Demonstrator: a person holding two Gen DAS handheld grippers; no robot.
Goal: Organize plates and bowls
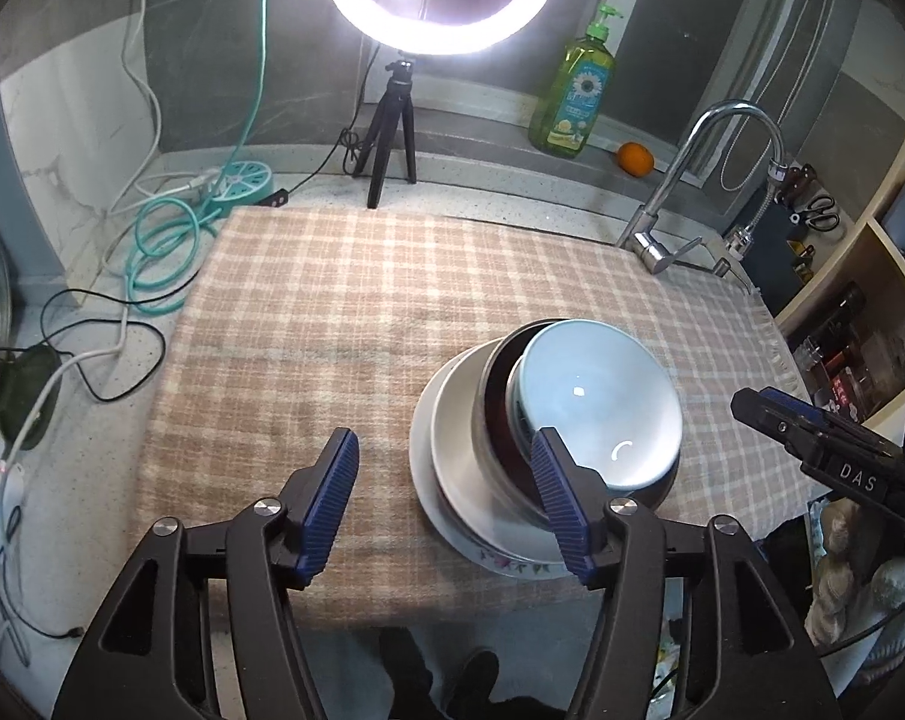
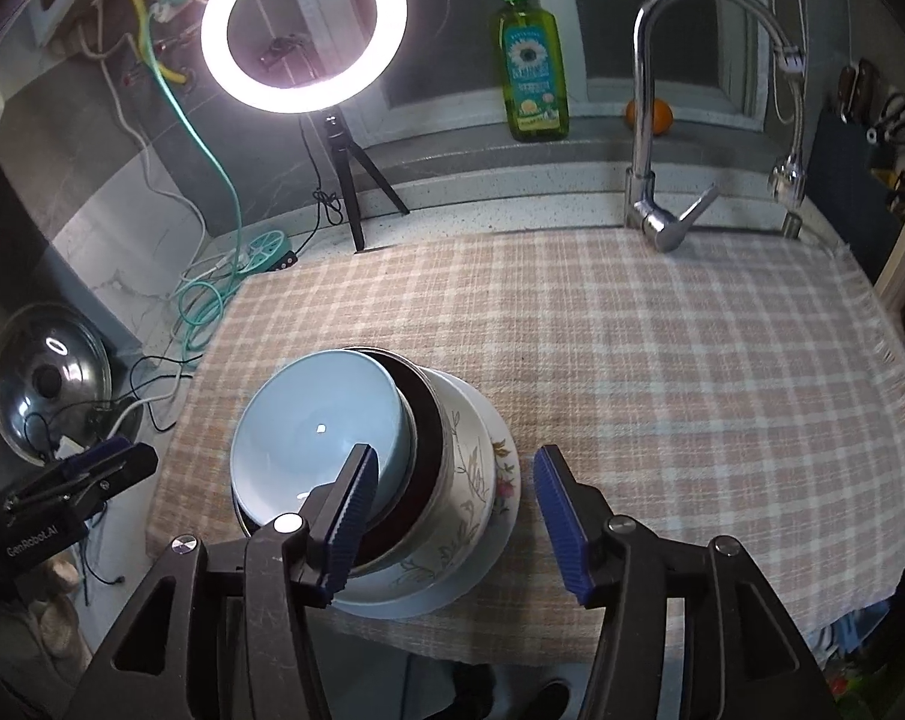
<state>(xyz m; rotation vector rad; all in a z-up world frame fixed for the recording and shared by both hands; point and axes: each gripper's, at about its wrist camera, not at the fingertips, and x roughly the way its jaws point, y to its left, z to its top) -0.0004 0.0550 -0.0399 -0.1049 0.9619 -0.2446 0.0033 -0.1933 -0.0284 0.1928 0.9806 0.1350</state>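
On checked cloth, near front edge: stacked plates, blue bowl topmost. Left gripper and right gripper flanked it, jaws agape, empty. Ring light, faucet, soap bottle stood behind.

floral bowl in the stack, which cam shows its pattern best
The right wrist view: the floral bowl turns its painted outer wall toward that camera. The left wrist view shows only its plain inner rim, half hidden by the dark bowl.

"DAS" on right hand-held gripper; "GenRobot.AI", left hand-held gripper
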